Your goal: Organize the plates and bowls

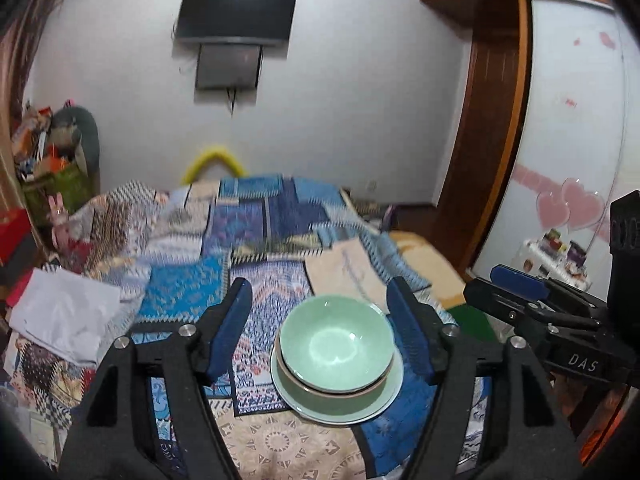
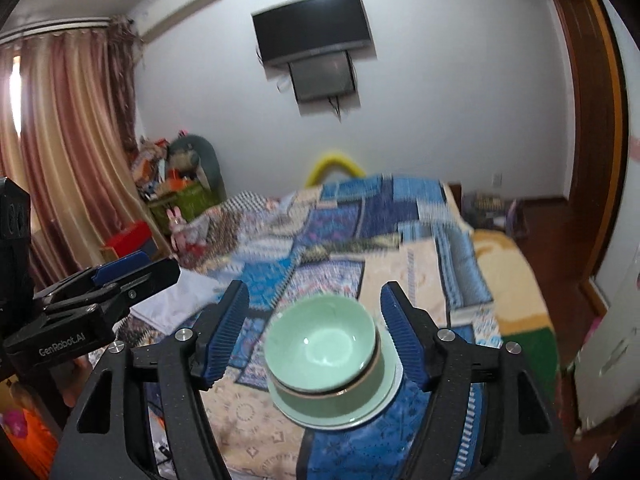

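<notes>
Bowls and a plate sit in one neat pile on the bed: a green top bowl rests inside a second bowl with a brown rim, and both stand on a pale green plate. The pile rests on a patchwork quilt full of blue and tan squares. The left claw is wide apart and holds nothing. From its camera the pile lies between its two blue fingers, closer to the one on the right of the picture, whose pad looks just beside the top bowl's rim; I cannot tell if they touch. The right claw is wide apart too, and it is empty. From its camera the pile sits between its fingers, a bit nearer the one on the right of the picture, with a gap on each side of the top bowl. Each claw shows up at the side of the other's picture, so the two are near each other, side by side, both facing the pile. On the far white wall hangs a dark TV. Striped curtains hang on the left side of the room, and a wooden door frame stands on the right.
</notes>
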The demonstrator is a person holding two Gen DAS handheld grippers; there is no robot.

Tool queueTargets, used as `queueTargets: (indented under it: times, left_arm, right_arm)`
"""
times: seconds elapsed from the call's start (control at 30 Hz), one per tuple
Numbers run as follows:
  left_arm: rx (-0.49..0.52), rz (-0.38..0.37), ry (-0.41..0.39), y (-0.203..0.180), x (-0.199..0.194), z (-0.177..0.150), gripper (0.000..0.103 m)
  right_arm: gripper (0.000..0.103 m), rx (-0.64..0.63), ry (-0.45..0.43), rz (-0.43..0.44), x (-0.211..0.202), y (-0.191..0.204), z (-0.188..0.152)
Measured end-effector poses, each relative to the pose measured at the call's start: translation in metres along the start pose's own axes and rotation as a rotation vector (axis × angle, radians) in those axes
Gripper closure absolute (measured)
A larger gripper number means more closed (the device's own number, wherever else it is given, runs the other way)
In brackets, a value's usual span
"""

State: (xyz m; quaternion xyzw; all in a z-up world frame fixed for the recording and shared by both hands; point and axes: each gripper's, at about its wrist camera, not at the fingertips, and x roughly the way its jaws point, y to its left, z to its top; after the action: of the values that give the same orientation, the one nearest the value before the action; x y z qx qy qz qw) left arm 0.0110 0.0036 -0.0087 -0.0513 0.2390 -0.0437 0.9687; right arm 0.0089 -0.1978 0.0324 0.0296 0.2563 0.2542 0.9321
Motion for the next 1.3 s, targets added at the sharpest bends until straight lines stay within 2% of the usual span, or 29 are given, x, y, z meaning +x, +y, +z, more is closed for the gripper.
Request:
queueTargets:
  times: [0.1,0.2,0.27,0.37,0.5,0.67,1.3]
  left_arm:
    - [0.005,0.003,-0.066,-0.003,-0.022,0.004,0.016]
    - [0.026,0.024,-0.141,-0.010,-0.044,0.005,0.007]
    - [0.041,0.042,-0.179,-0.013,-0.053,0.004,0.002]
    - [0.055,0.042,-0.206,-0.018,-0.061,0.003,0.001]
    - [0.047,0.037,-0.211,-0.018,-0.067,0.002,0.001]
    - [0.039,0.042,-0.218,-0.017,-0.069,-0.001,0.000]
    - [0.031,0.036,-0.209,-0.015,-0.064,-0.007,0.000]
  right_arm:
    - [0.029,-0.023,-0.050,0.002,-0.013,0.006,0.004]
    - [0.020,-0.041,-0.095,-0.001,-0.022,0.011,0.007]
    - [0.018,-0.043,-0.111,0.000,-0.024,0.013,0.007]
    - [0.014,-0.047,-0.131,0.000,-0.027,0.015,0.008]
    - [0.001,-0.052,-0.168,-0.015,-0.033,0.017,0.007]
    - [0.000,-0.071,-0.200,-0.031,-0.041,0.021,0.006]
    - [0.000,-0.064,-0.198,-0.042,-0.046,0.017,0.003]
